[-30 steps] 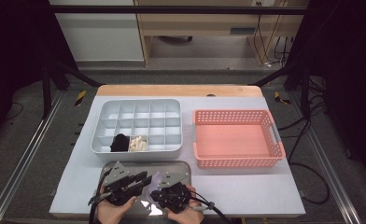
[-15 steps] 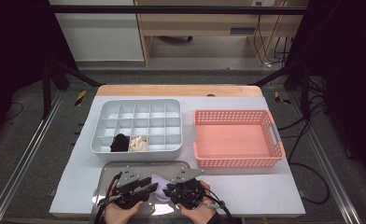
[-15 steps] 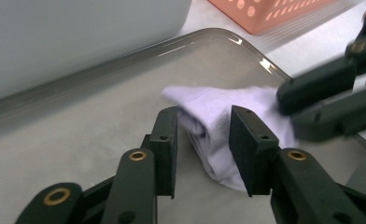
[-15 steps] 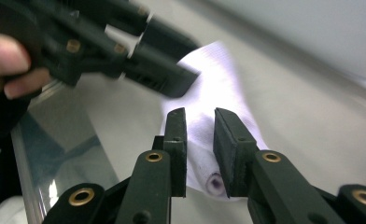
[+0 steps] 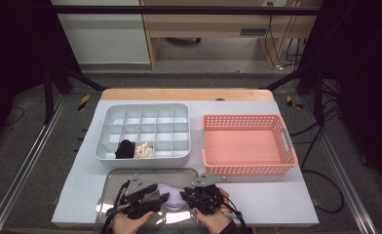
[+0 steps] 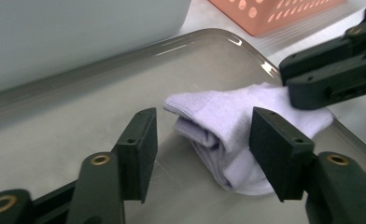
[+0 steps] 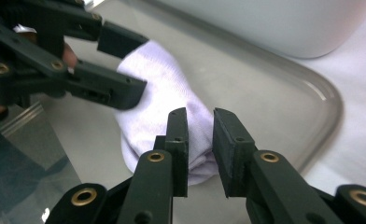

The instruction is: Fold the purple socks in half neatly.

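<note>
A folded lilac sock (image 5: 172, 194) lies on a steel tray (image 5: 130, 176) at the table's near edge. My left gripper (image 5: 161, 199) is at the sock's left end. In the left gripper view its jaws stand open (image 6: 202, 135) on either side of the sock's folded end (image 6: 228, 126). My right gripper (image 5: 186, 197) meets the sock from the right. In the right gripper view its jaws (image 7: 200, 140) are almost together, with the sock's edge (image 7: 172, 88) pinched in the narrow gap. The left gripper (image 7: 125, 65) shows open at the sock's far end.
A grey compartment box (image 5: 145, 114) sits behind the tray, with a black sock (image 5: 125, 148) and a cream sock (image 5: 143, 150) in two front cells. A pink basket (image 5: 247, 168) stands to its right. The tray's raised rim (image 7: 321, 116) curves close by the sock.
Both hands have come up from the table's near edge onto the tray. The two grippers have closed in on the lilac sock from either side.
</note>
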Tool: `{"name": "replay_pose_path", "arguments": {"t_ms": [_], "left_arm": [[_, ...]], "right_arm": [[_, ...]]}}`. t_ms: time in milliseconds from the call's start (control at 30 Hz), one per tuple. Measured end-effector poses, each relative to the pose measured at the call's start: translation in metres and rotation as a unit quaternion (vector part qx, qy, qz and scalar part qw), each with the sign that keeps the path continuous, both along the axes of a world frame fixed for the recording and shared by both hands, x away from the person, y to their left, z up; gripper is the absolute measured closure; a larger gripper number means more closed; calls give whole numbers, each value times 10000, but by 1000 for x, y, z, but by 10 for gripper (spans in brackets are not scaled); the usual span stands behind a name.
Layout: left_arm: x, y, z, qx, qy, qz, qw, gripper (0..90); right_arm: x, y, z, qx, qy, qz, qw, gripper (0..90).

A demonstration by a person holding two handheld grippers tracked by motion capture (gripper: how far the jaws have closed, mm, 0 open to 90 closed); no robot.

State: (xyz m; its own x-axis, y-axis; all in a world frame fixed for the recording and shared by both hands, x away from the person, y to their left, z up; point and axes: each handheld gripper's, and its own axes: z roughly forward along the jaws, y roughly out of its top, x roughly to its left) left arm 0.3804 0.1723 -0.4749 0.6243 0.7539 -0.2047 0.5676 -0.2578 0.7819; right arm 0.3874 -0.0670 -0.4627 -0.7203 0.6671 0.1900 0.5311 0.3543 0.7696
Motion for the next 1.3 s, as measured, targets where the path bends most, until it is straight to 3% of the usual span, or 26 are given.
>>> {"name": "replay_pose_path", "arguments": {"t_ms": [200,367,533,700,900,1067,1300], "left_arm": [[4,-3,-7,-30,203,-111,9997,353],[5,-5,-10,-122,148,-247,9995,358],[5,-11,-11,-242,255,-470,9983,480],[6,-12,-10,-286,493,-485,9972,600],[6,-10,-9,-500,749,-435,9950,721],[1,-7,-1,-751,624,-450,9942,741],[-11,-4,26,-636,-51,-421,9971,742]], "right_arm": [[2,-2,-6,-34,264,-101,9996,795],[3,-2,-9,-6,270,-73,9996,813],[2,-2,-10,6,272,-79,9996,817],[3,-2,-11,38,285,-99,9995,818],[3,-3,-11,78,319,-89,9994,818],[1,-6,-7,101,201,-32,9997,812],[-3,-13,11,373,-130,5,9992,762]]}}
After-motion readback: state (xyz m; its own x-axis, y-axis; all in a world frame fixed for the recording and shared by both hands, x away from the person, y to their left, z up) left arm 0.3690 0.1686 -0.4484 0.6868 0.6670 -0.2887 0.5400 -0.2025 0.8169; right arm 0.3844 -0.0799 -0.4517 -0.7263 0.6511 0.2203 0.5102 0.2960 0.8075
